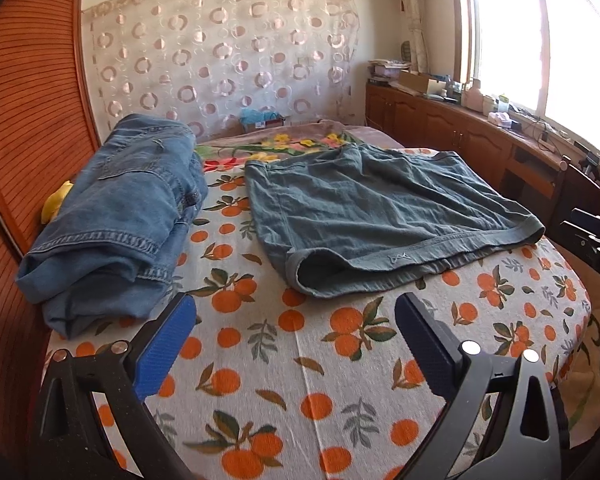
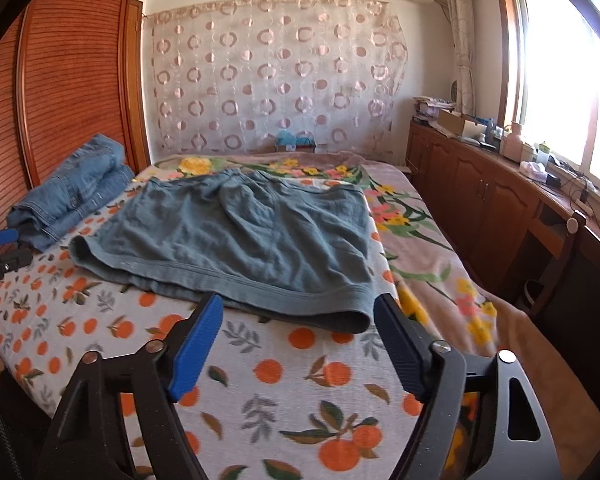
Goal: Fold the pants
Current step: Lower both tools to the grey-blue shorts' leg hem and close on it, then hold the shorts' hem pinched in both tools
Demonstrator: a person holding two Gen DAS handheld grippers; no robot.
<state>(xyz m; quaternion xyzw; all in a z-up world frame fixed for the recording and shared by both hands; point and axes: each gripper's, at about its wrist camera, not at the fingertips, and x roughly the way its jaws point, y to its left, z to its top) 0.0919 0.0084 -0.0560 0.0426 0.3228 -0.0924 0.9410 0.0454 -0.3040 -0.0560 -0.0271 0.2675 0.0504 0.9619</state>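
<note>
**Still short of the hem: both grippers spread and empty before the teal pants**

Here, in the left wrist view, the left gripper is seen at the bottom of the frame with its jaws spread wide and nothing between them but the orange-print bedsheet. The teal pants lie flat in the middle right of the frame, above and slightly right of the gripper, apart from it. Their long hemmed edge runs from lower centre up to the right edge. A stack of folded jeans is seen at the left, apart from the teal pants.

In the right wrist view, the right gripper is likewise spread and empty. The near right corner of the teal pants is framed just above the gap between the jaws, not yet pinched. The right gripper is judged the nearer; a short advance toward the upper centre would be needed.
</note>
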